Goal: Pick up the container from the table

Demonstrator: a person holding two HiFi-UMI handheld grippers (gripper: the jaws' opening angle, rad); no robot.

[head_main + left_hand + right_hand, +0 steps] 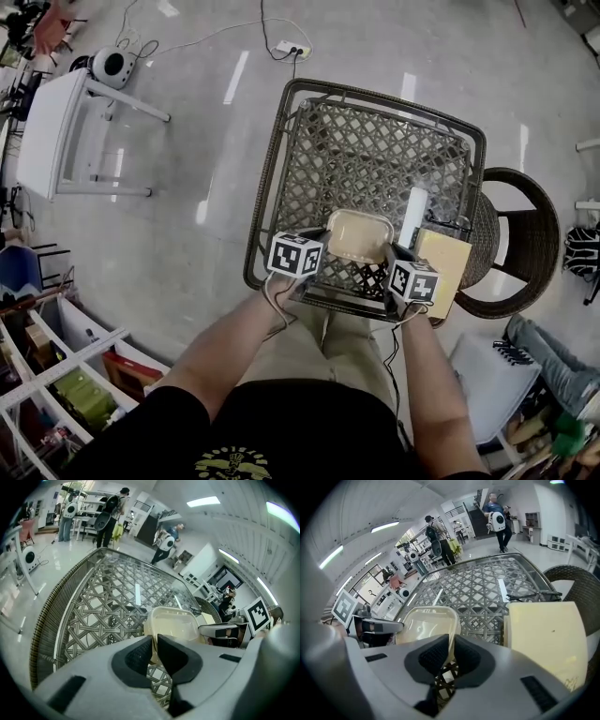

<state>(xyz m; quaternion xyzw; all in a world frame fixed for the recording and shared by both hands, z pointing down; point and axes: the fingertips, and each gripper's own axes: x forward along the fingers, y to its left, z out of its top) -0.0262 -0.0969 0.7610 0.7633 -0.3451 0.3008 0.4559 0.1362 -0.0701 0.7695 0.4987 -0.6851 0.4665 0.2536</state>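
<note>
- Container [359,234]: at near edge of table [269,178], just beside yellow box [448,264].
- Left gripper [322,246]: pinched narrow on left rim.
- Right gripper [393,253]: pinched narrow on right rim.
- Risk: thin rim flexing or slipping free under uneven lift; likely tilt.

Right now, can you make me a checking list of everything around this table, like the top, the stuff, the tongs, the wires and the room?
Surface: woven table with a shiny top.
Job's things: beige container, open, near the front edge.
Clutter: flat yellow piece just right of it.
Grippers: left tongs and right tongs each shut on the container's rim, on opposite sides.
Cables: power strip with its cord on the floor.
Surroundings: wicker chair, white table, people standing far off.
</note>
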